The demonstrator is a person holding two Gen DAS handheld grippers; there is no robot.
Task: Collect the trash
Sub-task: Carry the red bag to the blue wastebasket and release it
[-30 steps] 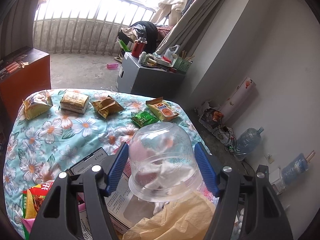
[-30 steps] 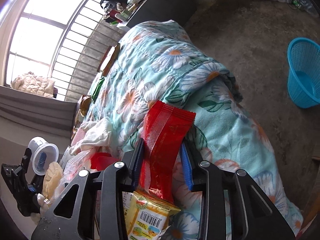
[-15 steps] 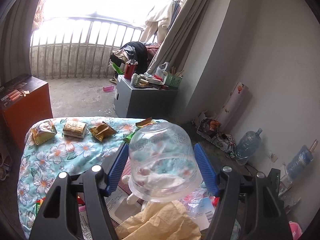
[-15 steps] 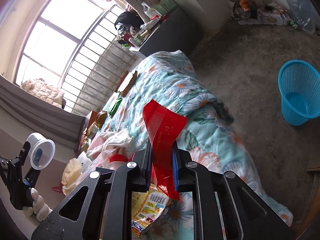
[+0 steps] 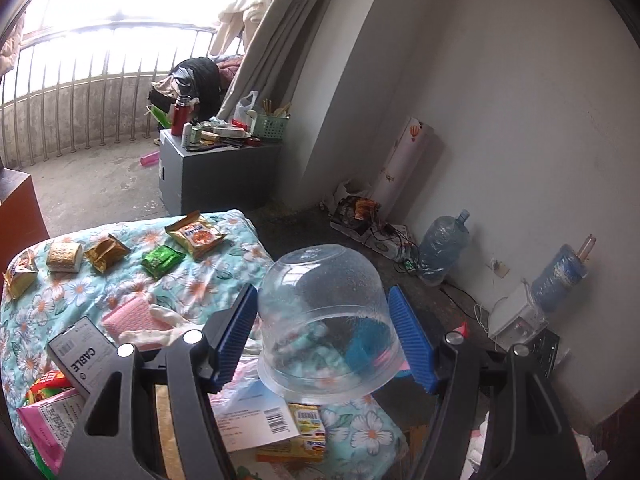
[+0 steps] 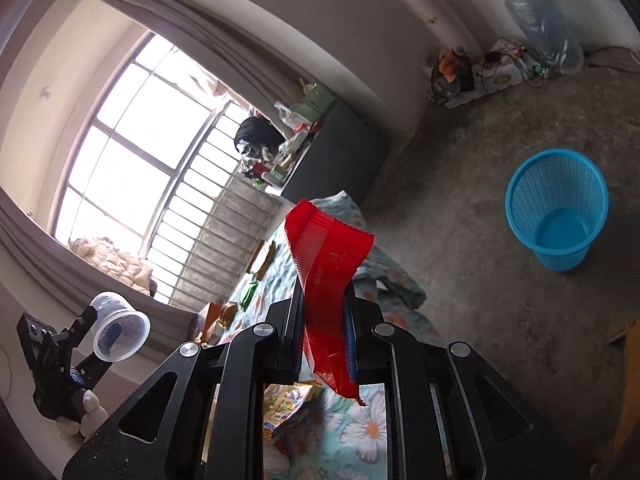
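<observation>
The left gripper (image 5: pixel 323 340) is clamping a clear plastic cup (image 5: pixel 326 326) between its blue pads (image 5: pixel 236 334), mouth toward the camera and base pointing away, held in the air above the near right corner of the flowered quilt (image 5: pixel 200 280). Under it, at the quilt's near edge, papers with barcodes and a yellow snack packet (image 5: pixel 308 428) are lying. Further in, a black box marked CABLE (image 5: pixel 82 354) and a pink pad (image 5: pixel 134 316) are resting on the cloth, and along the far edge a row of snack wrappers — a green packet (image 5: pixel 162 260) among them — is lying.

The right gripper (image 6: pixel 323 334) is pinching a red wrapper (image 6: pixel 330 276), jaws drawn close on its lower part while the upper part is flaring out above the fingertips. In this view the left gripper (image 6: pixel 98 340) with the cup (image 6: pixel 118 332) is showing at the left edge. Beyond the quilt's corner, a blue mesh basket (image 6: pixel 558 216) is standing upright on the concrete floor (image 6: pixel 460 200) — well apart from both grippers. Against the far wall a large water bottle (image 6: pixel 540 20) is standing.
</observation>
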